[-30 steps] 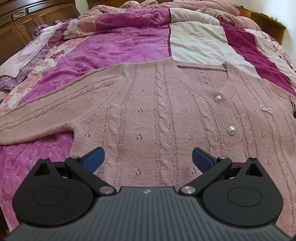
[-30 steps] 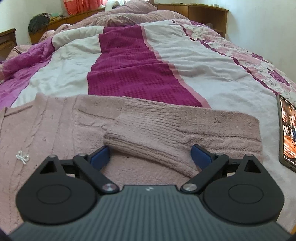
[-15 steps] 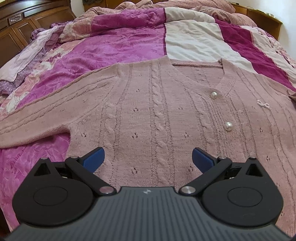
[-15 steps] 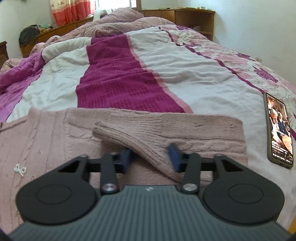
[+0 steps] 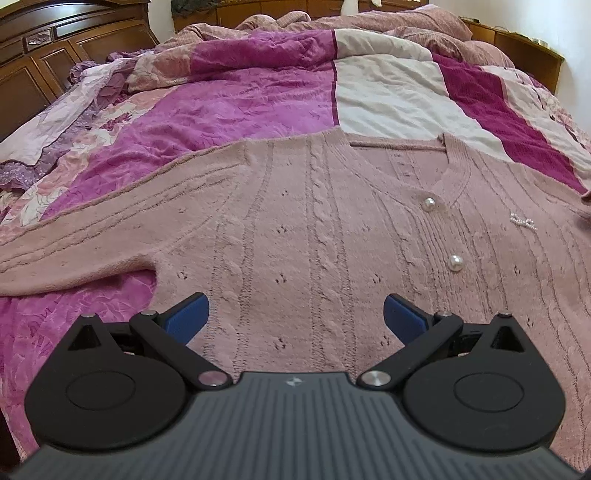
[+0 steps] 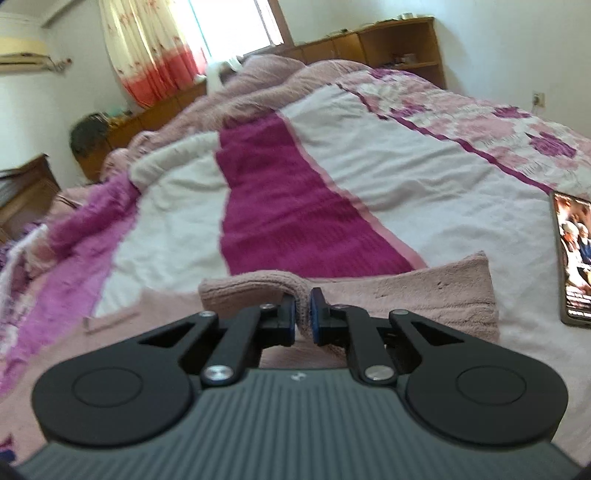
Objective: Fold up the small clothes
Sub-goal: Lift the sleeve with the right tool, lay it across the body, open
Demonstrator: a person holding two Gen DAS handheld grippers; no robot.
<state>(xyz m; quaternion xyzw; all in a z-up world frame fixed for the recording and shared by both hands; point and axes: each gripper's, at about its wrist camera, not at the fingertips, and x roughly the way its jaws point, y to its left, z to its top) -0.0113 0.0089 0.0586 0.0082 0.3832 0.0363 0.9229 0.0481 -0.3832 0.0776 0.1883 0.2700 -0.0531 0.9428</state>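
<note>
Bedroom, white walls (image 6: 517, 44). Daylight is admitted through a window (image 6: 236, 22) hung with a cream-and-orange curtain (image 6: 147, 51). Light wooden shelving (image 6: 402, 48) is set along the far wall; a dark carved wooden headboard (image 5: 55, 48) is seen at left. Bed is covered by a magenta-and-white quilt (image 6: 295, 206).

The left gripper (image 5: 296, 314) hangs tilted downward with its blue pads (image 5: 186, 316) spread wide and nothing between them, while the right gripper (image 6: 303, 314) has its pads pinched together on a fold of the sleeve (image 6: 295, 286).
</note>
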